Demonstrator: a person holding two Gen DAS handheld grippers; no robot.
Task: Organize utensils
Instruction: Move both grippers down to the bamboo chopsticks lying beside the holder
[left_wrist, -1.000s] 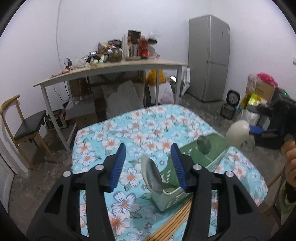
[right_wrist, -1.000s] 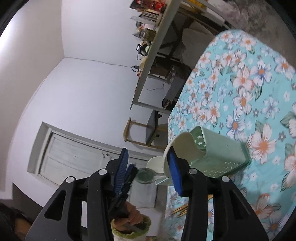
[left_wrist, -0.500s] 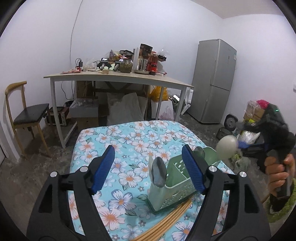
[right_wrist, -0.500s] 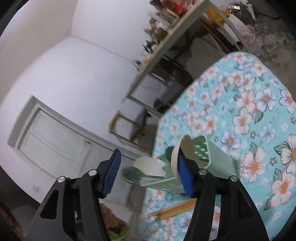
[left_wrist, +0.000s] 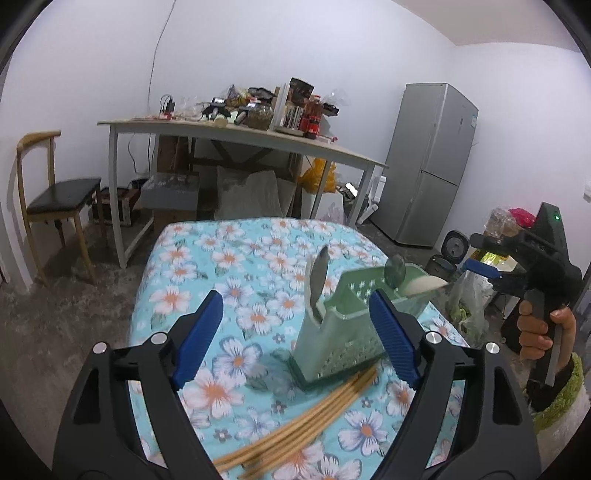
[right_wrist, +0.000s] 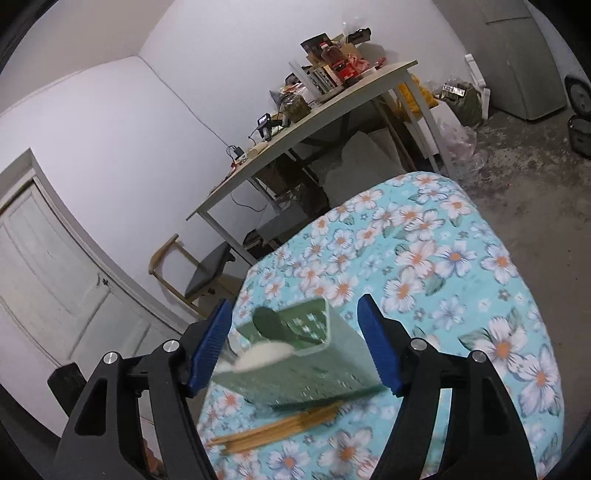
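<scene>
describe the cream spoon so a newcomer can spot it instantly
Find the floral tablecloth, then the pale green perforated utensil holder standing on it above the bamboo chopsticks. Three spoons stand in it; the cream spoon pokes out at its far end. Unlike the metal spoon and dark green spoon, its bowl is off-white.

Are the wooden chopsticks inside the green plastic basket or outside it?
Outside: the wooden chopsticks lie on the tablecloth beside the green plastic basket.
</scene>
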